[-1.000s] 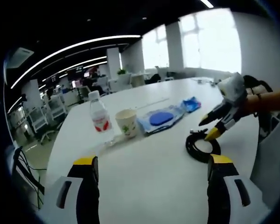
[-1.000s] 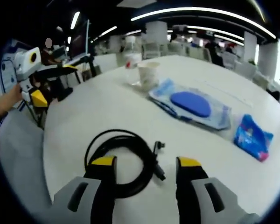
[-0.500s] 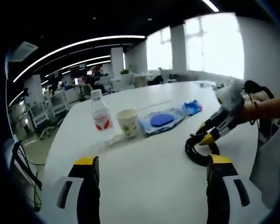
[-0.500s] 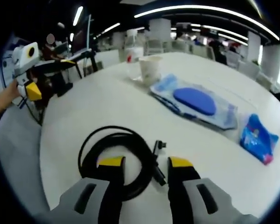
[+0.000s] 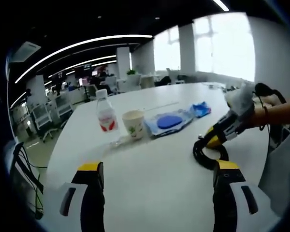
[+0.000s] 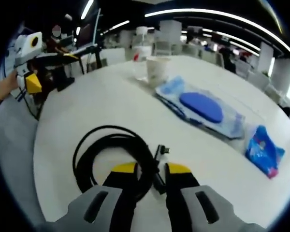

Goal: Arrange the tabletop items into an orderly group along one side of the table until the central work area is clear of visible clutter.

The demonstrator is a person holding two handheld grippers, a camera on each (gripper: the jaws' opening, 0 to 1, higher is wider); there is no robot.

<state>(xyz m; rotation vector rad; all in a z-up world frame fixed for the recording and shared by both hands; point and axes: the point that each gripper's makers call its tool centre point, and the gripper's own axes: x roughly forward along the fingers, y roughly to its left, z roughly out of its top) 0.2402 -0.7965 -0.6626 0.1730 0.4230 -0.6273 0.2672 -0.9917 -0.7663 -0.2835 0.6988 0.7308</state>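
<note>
We judged our right gripper (image 6: 151, 170), jaws nearly together around the coiled black cable (image 6: 111, 157) on the white table (image 6: 87, 111), needed several strands pinched, while our left gripper (image 5: 157, 170) hung apart.

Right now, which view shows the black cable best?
The right gripper view: the cable lies coiled close ahead with its plug end visible, and the right gripper has its jaws narrowed around part of the coil. The left gripper view shows the cable farther off, smaller, partly hidden behind that gripper.
</note>
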